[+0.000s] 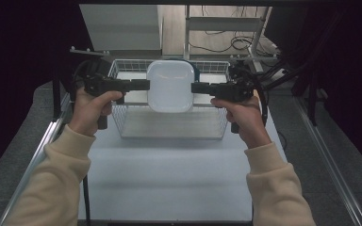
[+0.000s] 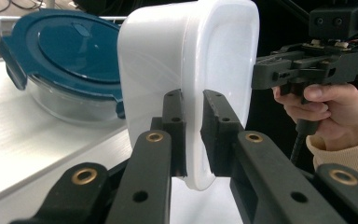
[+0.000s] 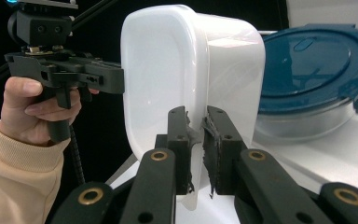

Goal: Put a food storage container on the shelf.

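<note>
White plastic container point(image 1: 170, 86), rounded-rectangular, one unit: held in the air above the wire basket point(image 1: 169, 129), over the basket's rear half, clear of its floor and rim. Its broad face tilts up toward the high camera and its longer side runs front to back across the basket. Left gripper point(image 1: 141, 85): jaws nearly together, clamped on the thin edge of the container's left side. Right gripper point(image 1: 197, 88): same condition, clamped on the right edge, directly opposite the first. Both grips sit at about mid-height of the container's sides, so the load hangs evenly between two level, inward-pointing grippers; neither hand is the nearer. Behind the container, at the basket's back edge, stands a round glass bowl with blue clip lid point(image 2: 60, 70), just beyond it and not touching. Judgement: any coming move depends on both hands travelling together, since the line between the two grips is the container's only support.
</note>
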Motion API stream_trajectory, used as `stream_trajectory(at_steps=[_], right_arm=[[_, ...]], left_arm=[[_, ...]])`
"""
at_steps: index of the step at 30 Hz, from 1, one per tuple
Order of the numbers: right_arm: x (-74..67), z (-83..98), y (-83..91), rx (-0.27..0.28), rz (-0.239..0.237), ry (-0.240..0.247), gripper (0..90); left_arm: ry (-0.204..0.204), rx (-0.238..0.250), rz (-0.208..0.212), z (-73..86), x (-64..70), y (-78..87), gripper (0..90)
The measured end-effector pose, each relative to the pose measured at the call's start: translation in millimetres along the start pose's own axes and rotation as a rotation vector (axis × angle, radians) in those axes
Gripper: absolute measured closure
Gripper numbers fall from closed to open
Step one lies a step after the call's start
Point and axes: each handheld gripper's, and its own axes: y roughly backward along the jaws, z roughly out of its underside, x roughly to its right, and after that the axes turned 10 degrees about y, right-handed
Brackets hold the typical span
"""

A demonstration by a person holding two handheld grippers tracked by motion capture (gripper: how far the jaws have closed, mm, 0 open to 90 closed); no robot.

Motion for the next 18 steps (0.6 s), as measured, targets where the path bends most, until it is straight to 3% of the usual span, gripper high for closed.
stream_trajectory(at_steps=[7, 18], right_arm=[[5.4, -22.7, -3.5, -0.012, 0.012, 0.009, 80.7], [19.0, -35.6, -6.2, -0.014, 0.008, -0.014, 80.8]], left_arm=[[0.01, 0.007, 0.012, -17.1, -5.0, 0.1, 80.3], [0.021, -0.015, 0.022, -39.0, -11.9, -6.5, 80.4]])
